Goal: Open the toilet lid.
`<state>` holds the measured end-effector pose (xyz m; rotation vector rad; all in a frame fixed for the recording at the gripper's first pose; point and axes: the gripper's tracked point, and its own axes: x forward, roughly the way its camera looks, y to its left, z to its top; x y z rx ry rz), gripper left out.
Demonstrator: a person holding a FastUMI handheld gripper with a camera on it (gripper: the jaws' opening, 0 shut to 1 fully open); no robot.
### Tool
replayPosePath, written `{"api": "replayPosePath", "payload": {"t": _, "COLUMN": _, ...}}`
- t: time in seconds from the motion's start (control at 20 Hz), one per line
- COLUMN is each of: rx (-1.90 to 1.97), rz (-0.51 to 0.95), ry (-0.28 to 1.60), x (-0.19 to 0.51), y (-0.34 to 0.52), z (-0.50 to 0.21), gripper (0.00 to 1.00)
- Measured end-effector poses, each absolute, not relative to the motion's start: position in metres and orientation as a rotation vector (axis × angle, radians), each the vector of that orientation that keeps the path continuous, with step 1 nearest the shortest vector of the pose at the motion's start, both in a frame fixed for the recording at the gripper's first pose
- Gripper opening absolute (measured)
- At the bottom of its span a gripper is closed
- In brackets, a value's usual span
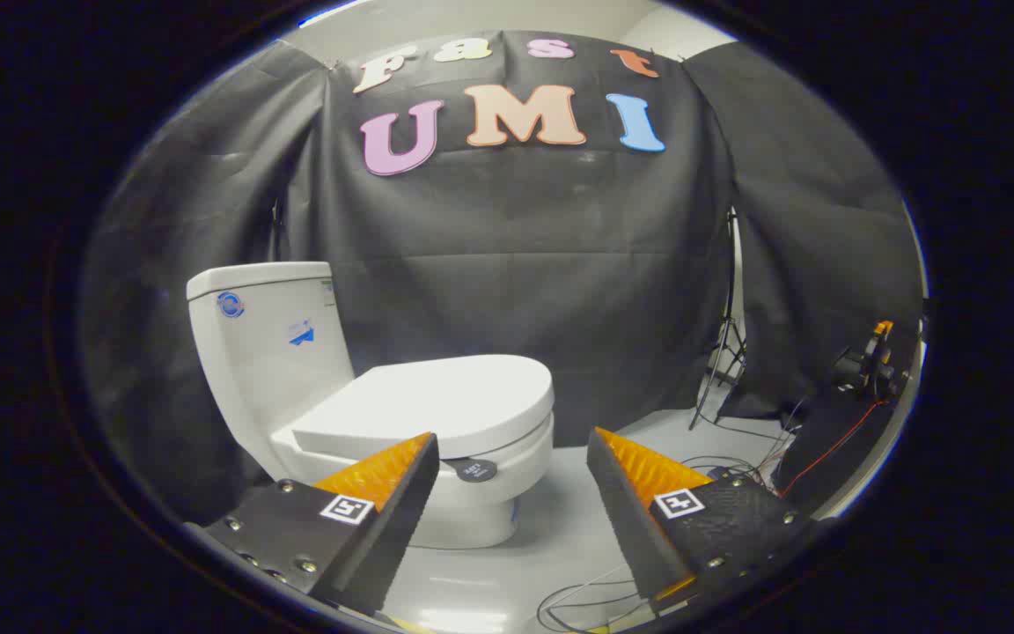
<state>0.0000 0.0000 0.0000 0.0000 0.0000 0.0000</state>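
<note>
The gripper [511,493] hung with its fingers spread wide apart, holding nothing. Just beyond them, ahead and to the left, the toilet [472,493] stood on the pale floor [560,537], its lid [437,401] shut flat over the seat. The lid's long axis ran from the rounded front lip, nearest the left finger, back to the tank [265,343] against the black cloth; a lift would likely start under that lip.

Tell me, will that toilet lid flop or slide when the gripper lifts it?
The lid looks like smooth, rigid plastic, so it probably stays stiff but may feel slippery. It likely swings up toward the tank. The gripper is open, short of it.
</note>
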Motion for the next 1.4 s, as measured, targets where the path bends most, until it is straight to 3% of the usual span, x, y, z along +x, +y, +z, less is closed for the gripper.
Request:
{"api": "replayPosePath", "payload": {"t": 1.05, "rx": 0.092, "rz": -0.07, "ry": 0.013, "x": 0.031, "y": -0.031, "z": -0.007, "gripper": 1.0}}
{"api": "replayPosePath", "payload": {"t": 1.4, "rx": 0.321, "rz": -0.11, "ry": 0.11, "x": 0.066, "y": -0.029, "z": -0.028, "gripper": 1.0}}
